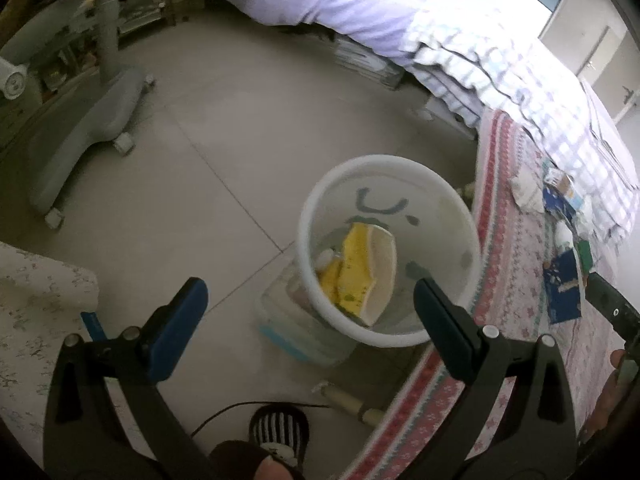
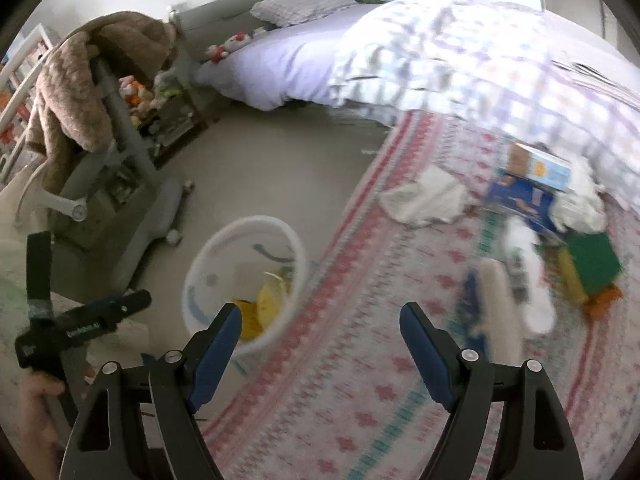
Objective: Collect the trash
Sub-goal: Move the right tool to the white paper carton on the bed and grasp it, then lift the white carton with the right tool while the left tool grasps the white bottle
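Hovering over bin [image 1: 388, 252] — left gripper [image 1: 310, 300] spread wide, empty — yellow trash [image 1: 356, 268] inside.

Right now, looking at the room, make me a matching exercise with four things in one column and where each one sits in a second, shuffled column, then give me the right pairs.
Things:
1. yellow wrapper
2. white bin
3. green box
4. brown blanket

Places:
A. draped over the grey chair
B. on the patterned rug, among the scattered litter
C. inside the bin
D. on the tiled floor, beside the rug's edge

Pairs: 1-C, 2-D, 3-B, 4-A
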Demonstrator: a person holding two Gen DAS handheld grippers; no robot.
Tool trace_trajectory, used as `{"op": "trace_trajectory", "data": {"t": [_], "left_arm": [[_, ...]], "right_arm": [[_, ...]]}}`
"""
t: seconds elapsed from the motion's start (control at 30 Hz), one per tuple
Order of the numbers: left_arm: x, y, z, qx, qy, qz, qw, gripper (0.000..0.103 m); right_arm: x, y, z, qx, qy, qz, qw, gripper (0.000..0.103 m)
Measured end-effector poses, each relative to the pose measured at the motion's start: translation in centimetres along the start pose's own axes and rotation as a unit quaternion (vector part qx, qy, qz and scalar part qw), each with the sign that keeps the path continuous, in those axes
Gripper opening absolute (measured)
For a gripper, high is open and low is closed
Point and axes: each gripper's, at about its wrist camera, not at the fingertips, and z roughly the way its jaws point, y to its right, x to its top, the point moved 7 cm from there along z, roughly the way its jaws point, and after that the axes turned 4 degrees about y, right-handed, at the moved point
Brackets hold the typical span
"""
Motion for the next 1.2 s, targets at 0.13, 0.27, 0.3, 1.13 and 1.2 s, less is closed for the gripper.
{"op": "trace_trajectory", "data": {"t": [0.13,0.27,0.3,1.13,1.2], "left_arm": [[-0.6,2.1,0.5,-0.021,-0.013,0.009,0.9997,0.102],[-1.2,4.4,0.9,-0.036,-0.026,0.023,0.9987,0.102],[-1.2,4.9,1.0,-0.036,-0.026,0.026,0.9987,0.102],[-1.3,11.1,1.0,-0.052,-0.001,0.062,0.9967,0.102],[-1.4,11.6,1.0,-0.052,0.002,0.068,0.9963,0.102]], "right_arm": [[-0.9,3.4,-1.5,-0.023,-0.008,0.009,1.0,0.083],[-1.4,7.0,-2.9,-0.04,-0.015,0.03,0.999,0.083],[-1.6,7.7,-3.2,-0.042,-0.017,0.036,0.998,0.083],[-3.8,11.3,2.9,-0.061,-0.096,0.055,0.992,0.028],[-3.6,11.3,2.3,-0.062,-0.089,0.048,0.993,0.025]]}}
